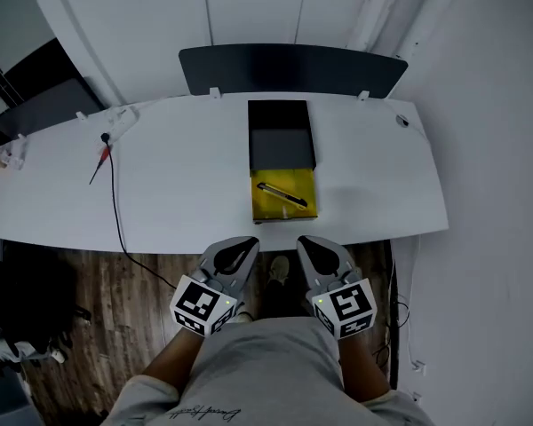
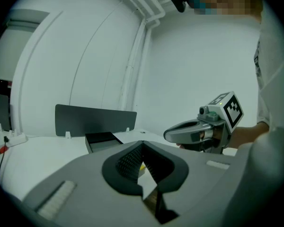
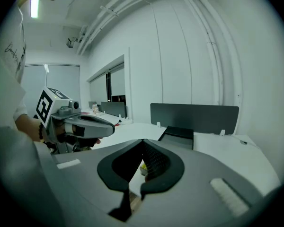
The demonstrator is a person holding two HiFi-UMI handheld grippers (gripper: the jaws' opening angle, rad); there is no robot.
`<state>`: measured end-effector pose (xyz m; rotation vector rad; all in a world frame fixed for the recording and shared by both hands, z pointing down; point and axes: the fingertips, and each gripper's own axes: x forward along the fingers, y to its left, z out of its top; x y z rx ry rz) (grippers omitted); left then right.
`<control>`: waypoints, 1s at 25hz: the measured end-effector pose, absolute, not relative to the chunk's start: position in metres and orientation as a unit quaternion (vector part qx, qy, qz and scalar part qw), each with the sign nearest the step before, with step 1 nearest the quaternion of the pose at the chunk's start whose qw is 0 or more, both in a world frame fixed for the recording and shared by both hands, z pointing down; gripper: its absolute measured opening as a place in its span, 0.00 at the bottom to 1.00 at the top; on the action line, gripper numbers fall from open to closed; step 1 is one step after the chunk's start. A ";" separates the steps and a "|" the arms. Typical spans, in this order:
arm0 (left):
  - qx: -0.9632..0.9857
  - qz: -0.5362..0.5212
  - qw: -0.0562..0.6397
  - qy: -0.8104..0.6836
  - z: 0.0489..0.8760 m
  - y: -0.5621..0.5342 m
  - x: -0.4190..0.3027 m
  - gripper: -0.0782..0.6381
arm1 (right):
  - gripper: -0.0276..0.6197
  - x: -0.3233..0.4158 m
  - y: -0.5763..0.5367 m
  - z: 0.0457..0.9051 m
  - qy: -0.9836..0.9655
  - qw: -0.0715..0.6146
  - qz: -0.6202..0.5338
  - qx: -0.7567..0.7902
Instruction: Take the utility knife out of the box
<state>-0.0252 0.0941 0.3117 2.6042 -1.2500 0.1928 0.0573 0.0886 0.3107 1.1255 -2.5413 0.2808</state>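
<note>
utility knife [image 1: 282, 194] in box [image 1: 268, 209] | left tongs [image 1: 249, 241], right tongs [image 1: 302, 240] closed, side by side

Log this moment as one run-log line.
phase: pre-grasp | left gripper: shut, empty, at table near edge | right gripper: shut, empty, alongside | utility knife: lying in open box, untouched

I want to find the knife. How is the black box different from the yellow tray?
The yellow tray holds the utility knife; the black box looks empty. The black box lies farther from the person and looks longer than the yellow tray. Both are rectangular and sit end to end on the white table.
</note>
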 end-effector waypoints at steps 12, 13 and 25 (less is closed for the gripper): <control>0.873 0.061 0.131 -0.466 0.309 -0.010 -0.009 0.11 | 0.07 0.076 -0.023 0.307 -0.911 0.177 0.096 0.359; 0.871 0.061 0.131 -0.469 0.308 -0.016 -0.008 0.11 | 0.07 0.078 -0.029 0.308 -0.912 0.178 0.097 0.356; 0.858 0.074 0.134 -0.491 0.310 -0.049 0.005 0.11 | 0.07 0.095 -0.071 0.310 -0.923 0.180 0.100 0.324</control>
